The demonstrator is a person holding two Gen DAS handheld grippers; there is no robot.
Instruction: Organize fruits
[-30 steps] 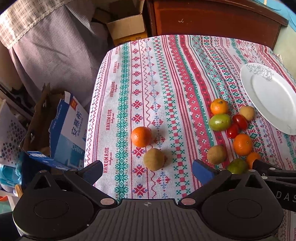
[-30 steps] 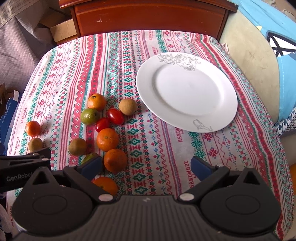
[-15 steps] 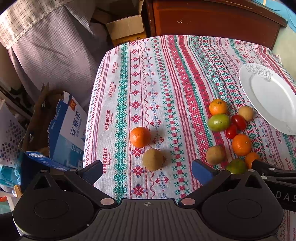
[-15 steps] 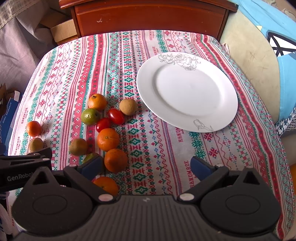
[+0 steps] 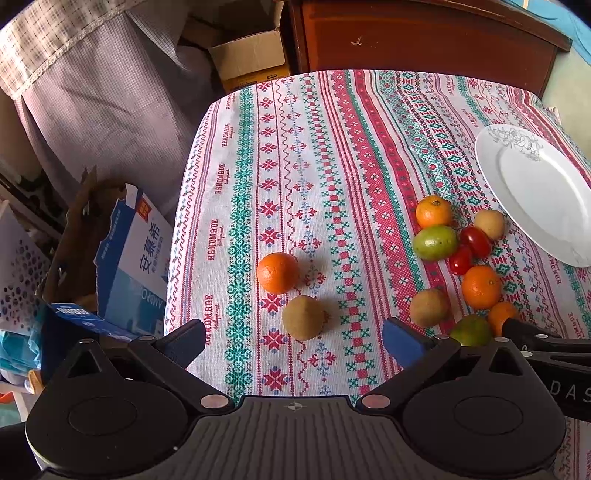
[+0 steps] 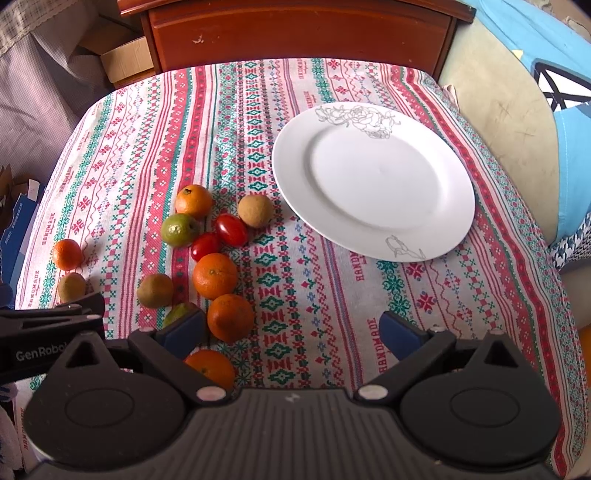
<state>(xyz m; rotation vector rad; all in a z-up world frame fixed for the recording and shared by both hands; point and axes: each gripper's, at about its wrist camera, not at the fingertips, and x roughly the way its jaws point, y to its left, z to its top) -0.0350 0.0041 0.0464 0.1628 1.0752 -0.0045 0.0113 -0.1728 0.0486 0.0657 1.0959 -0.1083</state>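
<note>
An empty white plate lies on the patterned tablecloth, right of centre. Left of it sits a cluster of fruit: oranges, a green fruit, two red tomatoes and brown kiwis. In the left wrist view an orange and a kiwi lie apart, just ahead of my open left gripper. My right gripper is open too, hovering over the cloth with an orange beside its left finger. Both hold nothing.
The cloth-covered table drops off at its left edge, where a blue carton and cardboard boxes stand. A dark wooden headboard rises behind it. A cushion lies to the right.
Both views shift only slightly; the left gripper has drifted a little, so the fruit sits marginally further left in its view. Nothing was grasped or moved.
</note>
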